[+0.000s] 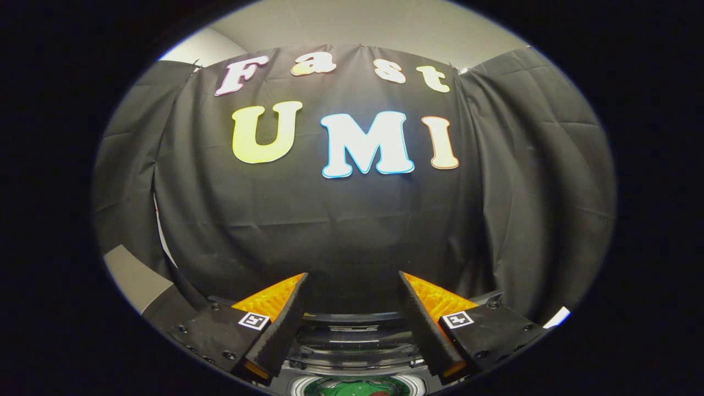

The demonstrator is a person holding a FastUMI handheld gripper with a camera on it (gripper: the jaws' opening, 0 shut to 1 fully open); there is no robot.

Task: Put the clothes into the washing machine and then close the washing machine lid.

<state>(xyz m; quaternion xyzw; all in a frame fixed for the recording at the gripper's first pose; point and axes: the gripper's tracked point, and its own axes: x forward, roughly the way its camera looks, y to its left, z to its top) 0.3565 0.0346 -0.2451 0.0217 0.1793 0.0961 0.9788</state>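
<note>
In the gripper view, the gripper [352, 280] is held with its 2 fingers spread well apart and nothing between them, aimed at the booth's black cloth wall [352, 220]. Below and between the fingers, the round rim of the washing machine [352, 319] is seen, with a patch of green cloth, likely the clothes [344, 388], at its lower side. The clothes are judged soft, light and limp, best pinched at a raised fold.
</note>
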